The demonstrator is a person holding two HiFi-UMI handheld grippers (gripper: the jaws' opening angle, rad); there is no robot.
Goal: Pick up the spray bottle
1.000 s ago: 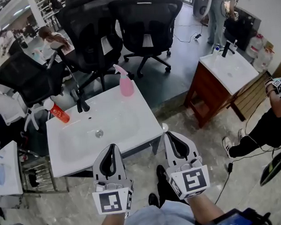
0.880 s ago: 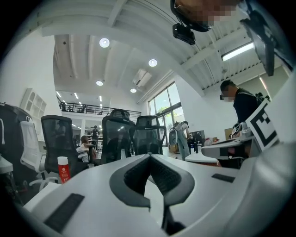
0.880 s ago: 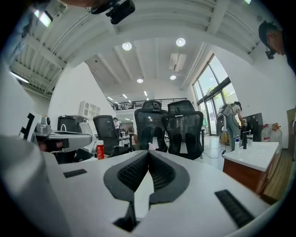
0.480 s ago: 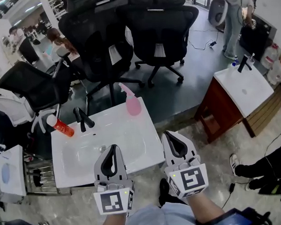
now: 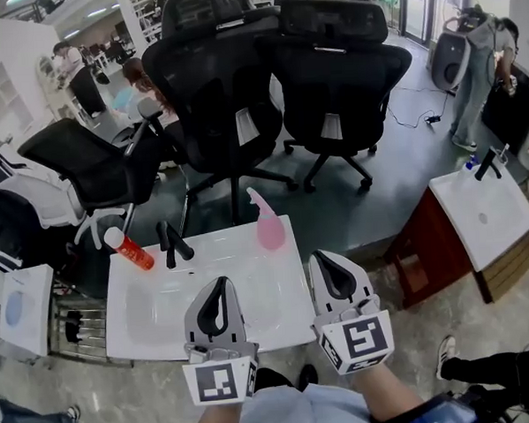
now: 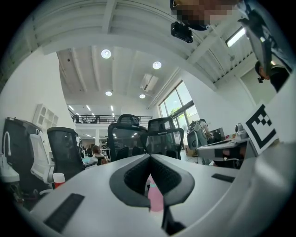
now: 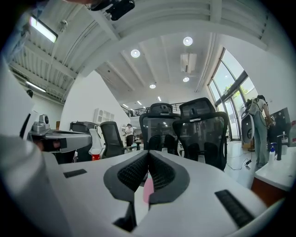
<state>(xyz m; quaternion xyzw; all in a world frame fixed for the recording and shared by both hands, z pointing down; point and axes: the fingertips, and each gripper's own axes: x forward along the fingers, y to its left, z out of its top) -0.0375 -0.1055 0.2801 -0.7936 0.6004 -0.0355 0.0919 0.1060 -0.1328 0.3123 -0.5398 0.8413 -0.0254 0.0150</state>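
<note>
At the bottom centre of the head view, the person's forearms hold both tools, each with a marker cube (image 5: pixel 219 381) at its rear. The left claw (image 5: pixel 217 280) sits left of centre with its jaws brought together, tips touching, and nothing gripped. The right claw (image 5: pixel 318 255) sits right of centre in the same condition: jaws closed tip to tip, empty. Both claws point level toward the top of the frame. The left claw lies over the near edge of the white counter (image 5: pixel 277 289). The right claw lies at the counter's near right corner. The counter carries a sunken basin (image 5: pixel 154 300) at its left centre. At the far edge of the counter, a black faucet (image 5: pixel 171 244) stands behind the basin. A red bottle with a white cap (image 5: pixel 129 250) lies tilted at the far left corner. The spray bottle (image 5: pixel 270 231), pink with a pink trigger head, stands upright at the far right edge of the counter, just above frame centre, well apart from both claws. In each gripper view it shows as a pink shape through the gap behind the closed tips. Beyond the counter, black office chairs (image 5: pixel 228 102) fill the upper centre. A second white sink counter (image 5: pixel 486 217) stands at the right edge. People stand at the upper left and upper right corners.
</note>
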